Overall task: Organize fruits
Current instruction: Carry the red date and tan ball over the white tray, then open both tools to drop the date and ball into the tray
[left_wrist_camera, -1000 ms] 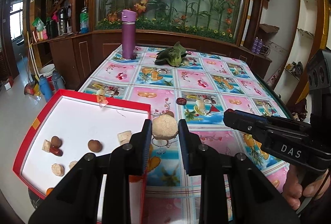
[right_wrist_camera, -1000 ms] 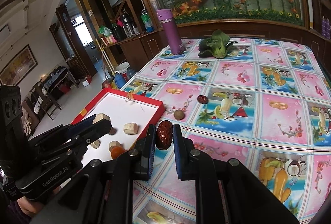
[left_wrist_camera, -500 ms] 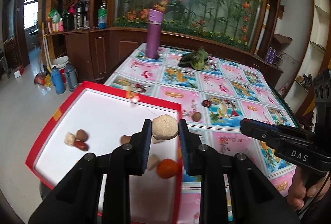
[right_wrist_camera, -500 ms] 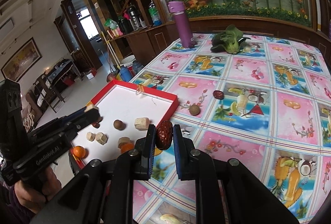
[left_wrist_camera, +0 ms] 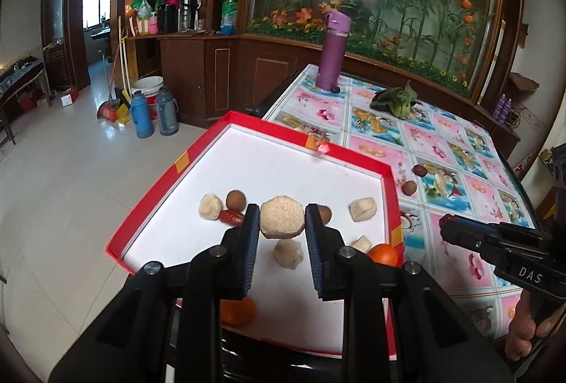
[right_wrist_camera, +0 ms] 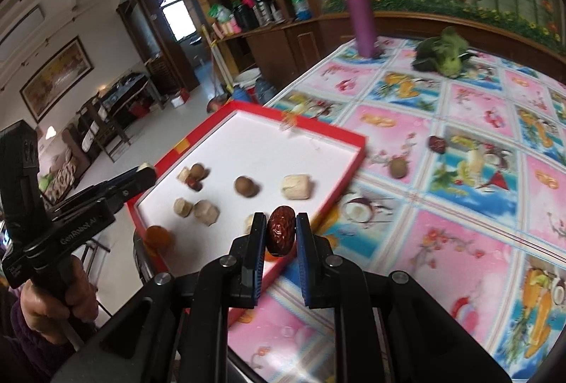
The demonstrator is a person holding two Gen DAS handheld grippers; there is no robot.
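Both tongs have moved over the red tray (left_wrist_camera: 387, 178): left tongs (left_wrist_camera: 282, 224) pinch a pale round lump (left_wrist_camera: 282, 217), right tongs (right_wrist_camera: 280, 231) pinch a date (right_wrist_camera: 280, 230), long axis upright, its bottom hidden.

Right tongs (right_wrist_camera: 280, 231) grip a red date (right_wrist_camera: 280, 229) above the red tray (right_wrist_camera: 348, 167).

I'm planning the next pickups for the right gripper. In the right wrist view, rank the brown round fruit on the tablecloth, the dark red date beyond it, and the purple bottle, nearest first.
From the right gripper:
1. Brown round fruit, on the cloth just right of the red tray.
2. Dark red date, a little farther and to the right.
3. Purple bottle, at the table's far edge.
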